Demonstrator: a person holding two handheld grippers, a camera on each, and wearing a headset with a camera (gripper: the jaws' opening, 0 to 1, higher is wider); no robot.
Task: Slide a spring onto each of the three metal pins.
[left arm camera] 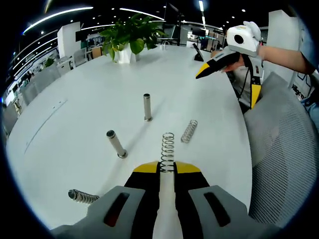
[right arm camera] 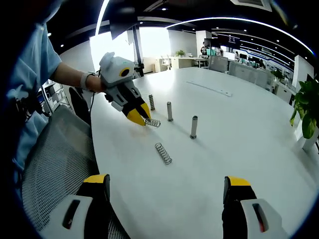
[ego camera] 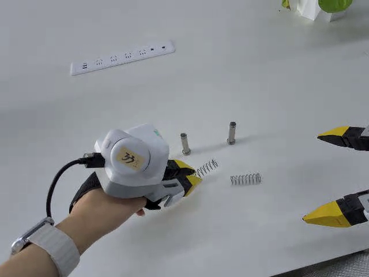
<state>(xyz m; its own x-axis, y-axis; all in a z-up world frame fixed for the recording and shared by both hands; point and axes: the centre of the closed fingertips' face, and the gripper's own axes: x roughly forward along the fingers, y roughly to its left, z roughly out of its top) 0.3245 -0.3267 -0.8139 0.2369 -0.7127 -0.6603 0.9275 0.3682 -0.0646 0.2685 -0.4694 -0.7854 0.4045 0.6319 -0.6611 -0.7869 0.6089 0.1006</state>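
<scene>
Two pins stand bare and upright on the table point(ego camera: 230, 69): left pin point(ego camera: 185, 143), right pin point(ego camera: 232, 133). Third pin point(right arm camera: 151, 102) wears a fitted spring point(left arm camera: 82, 197). Left gripper point(ego camera: 193, 180) pinches the held spring point(ego camera: 206, 168) by one end, near the left pin. Loose spring point(ego camera: 246, 179) lies flat nearby. Right gripper point(ego camera: 311, 178) is spread wide, holding nothing, well apart.

White table point(ego camera: 271, 81), white power strip point(ego camera: 122, 57) in the upper left, potted plant point(ego camera: 314, 7) in the upper right corner, grey mesh chair point(left arm camera: 281, 159) at the right of the left gripper view.
</scene>
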